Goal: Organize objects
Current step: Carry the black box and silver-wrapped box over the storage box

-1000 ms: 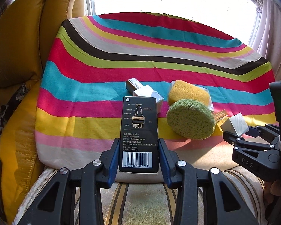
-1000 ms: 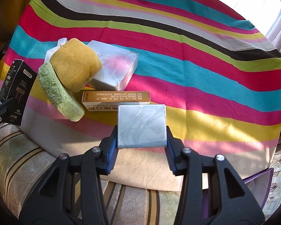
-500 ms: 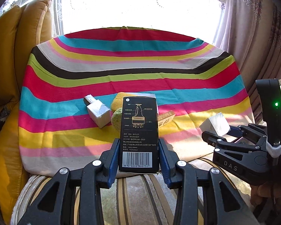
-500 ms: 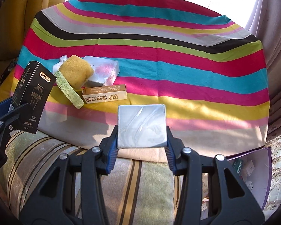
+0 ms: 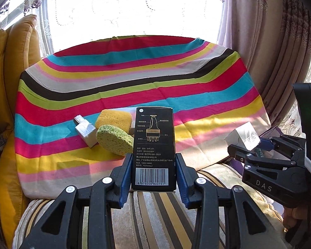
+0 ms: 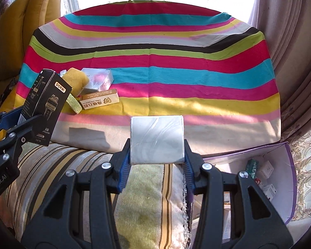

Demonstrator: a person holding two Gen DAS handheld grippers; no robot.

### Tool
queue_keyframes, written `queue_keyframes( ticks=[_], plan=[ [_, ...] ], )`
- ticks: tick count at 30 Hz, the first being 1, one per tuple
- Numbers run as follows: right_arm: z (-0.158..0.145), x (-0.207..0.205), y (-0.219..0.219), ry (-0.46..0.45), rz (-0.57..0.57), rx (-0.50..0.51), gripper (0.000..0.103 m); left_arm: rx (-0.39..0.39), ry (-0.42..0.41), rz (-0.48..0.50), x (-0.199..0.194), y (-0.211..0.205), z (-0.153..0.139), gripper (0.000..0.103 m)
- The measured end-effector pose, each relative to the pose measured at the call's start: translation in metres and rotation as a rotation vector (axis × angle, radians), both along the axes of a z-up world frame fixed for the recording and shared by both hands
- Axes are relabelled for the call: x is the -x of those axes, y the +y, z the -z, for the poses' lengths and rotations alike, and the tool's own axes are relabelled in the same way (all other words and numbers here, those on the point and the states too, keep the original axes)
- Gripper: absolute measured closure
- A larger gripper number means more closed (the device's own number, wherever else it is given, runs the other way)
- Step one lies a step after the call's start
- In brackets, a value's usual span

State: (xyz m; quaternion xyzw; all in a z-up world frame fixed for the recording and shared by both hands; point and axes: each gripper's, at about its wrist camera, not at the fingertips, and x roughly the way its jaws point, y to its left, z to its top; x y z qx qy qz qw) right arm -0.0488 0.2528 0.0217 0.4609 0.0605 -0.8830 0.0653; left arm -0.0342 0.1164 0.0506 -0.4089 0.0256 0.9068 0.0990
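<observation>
My left gripper [image 5: 153, 172] is shut on an upright black box [image 5: 153, 145] with a barcode, held above the striped cushion. The same black box [image 6: 43, 108] shows at the left of the right wrist view. My right gripper [image 6: 157, 157] is shut on a silver-wrapped box [image 6: 157, 140], also seen in the left wrist view as a silver-wrapped box [image 5: 242, 138] at the right. On the striped cloth [image 5: 134, 83] lie a yellow sponge [image 5: 114, 119], a green sponge [image 5: 114, 140], a small silver box [image 5: 85, 130], a gold box [image 6: 99, 101] and a clear-wrapped white box [image 6: 97, 78].
A purple-edged open box [image 6: 280, 178] holding several small items stands at the lower right. A yellow leather sofa back [image 5: 14, 47] rises at the left. Curtains [image 5: 269, 51] hang at the right. A striped cushion [image 6: 72, 166] lies under both grippers.
Both grippers have drawn back and up from the cloth with their boxes still held. The sponges and boxes on the cloth look smaller and farther; the purple box has come into view.
</observation>
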Motion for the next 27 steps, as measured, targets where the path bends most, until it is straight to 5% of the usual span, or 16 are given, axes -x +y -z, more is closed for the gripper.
queue_keyframes(
  ticks=[27],
  plan=[
    [0.001,-0.057,0.119,0.010,0.226,0.021,0.055,-0.018,-0.102,0.284,-0.022,0.104,0.009,0.063]
  ],
)
